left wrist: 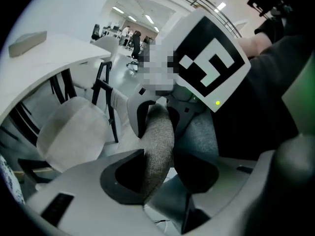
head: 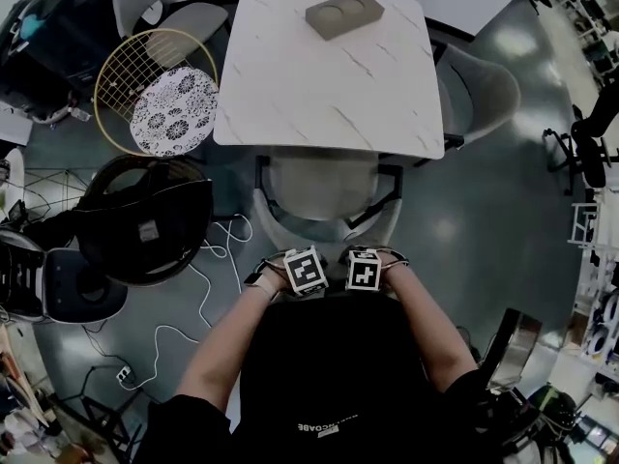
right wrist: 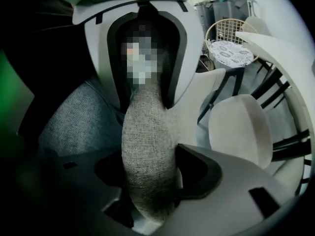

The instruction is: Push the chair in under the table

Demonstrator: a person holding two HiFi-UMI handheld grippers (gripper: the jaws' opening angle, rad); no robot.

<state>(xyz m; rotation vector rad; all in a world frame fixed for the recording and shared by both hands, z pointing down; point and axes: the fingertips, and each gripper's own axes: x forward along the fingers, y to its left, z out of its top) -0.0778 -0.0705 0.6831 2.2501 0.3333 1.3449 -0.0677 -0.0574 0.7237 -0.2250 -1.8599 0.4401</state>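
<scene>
The left hand-held gripper (head: 305, 270) and right hand-held gripper (head: 365, 272) side by side atop the chair (head: 324, 189), seat partly under the table (head: 319, 95), left gripper view, jaws clamped on the backrest rim (left wrist: 158, 132), right gripper view, same clamp.

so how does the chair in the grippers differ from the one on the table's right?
Near chair: left gripper and right gripper clamp its backrest; seat mostly clear of the table. Right chair: untouched, less seat showing, at the right edge. Both pale with curved backs.
</scene>
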